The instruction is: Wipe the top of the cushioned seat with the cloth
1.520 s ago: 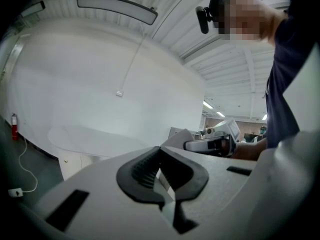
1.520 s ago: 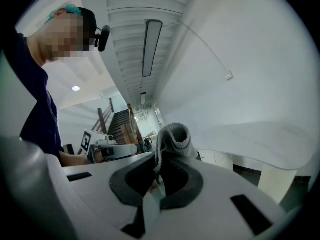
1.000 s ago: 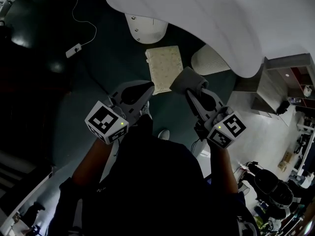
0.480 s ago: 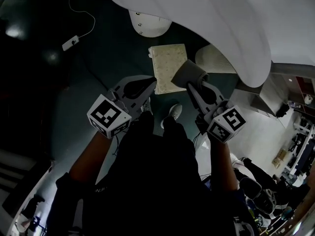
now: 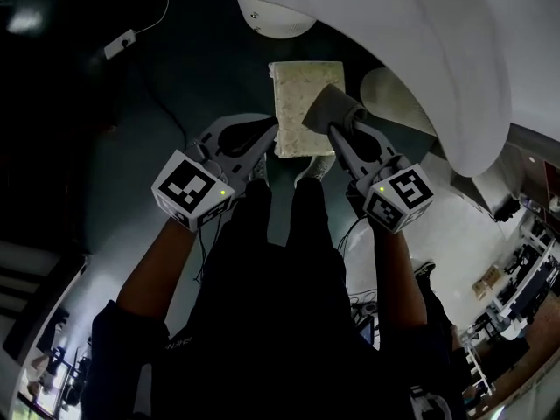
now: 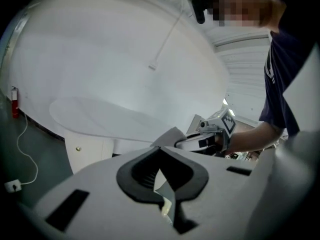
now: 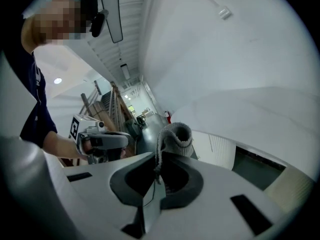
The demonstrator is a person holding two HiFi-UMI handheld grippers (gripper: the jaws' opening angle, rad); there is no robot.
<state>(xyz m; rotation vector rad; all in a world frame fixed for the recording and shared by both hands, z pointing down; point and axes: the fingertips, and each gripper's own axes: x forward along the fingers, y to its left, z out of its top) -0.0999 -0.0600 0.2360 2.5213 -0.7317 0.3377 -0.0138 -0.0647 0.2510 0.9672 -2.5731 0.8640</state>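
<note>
our right gripper point(image 5: 332, 131) is clamped on the grey cloth point(image 5: 325, 108), which bunches up past the jaw tips. in the head view the cloth lies over the right edge of the beige cushioned seat point(image 5: 296, 94); we cannot tell whether they touch. our left gripper point(image 5: 269, 133) hangs at the seat's near left corner, jaws together on nothing. a white curved tabletop point(image 5: 420, 33) overhangs the seat's far side.
</note>
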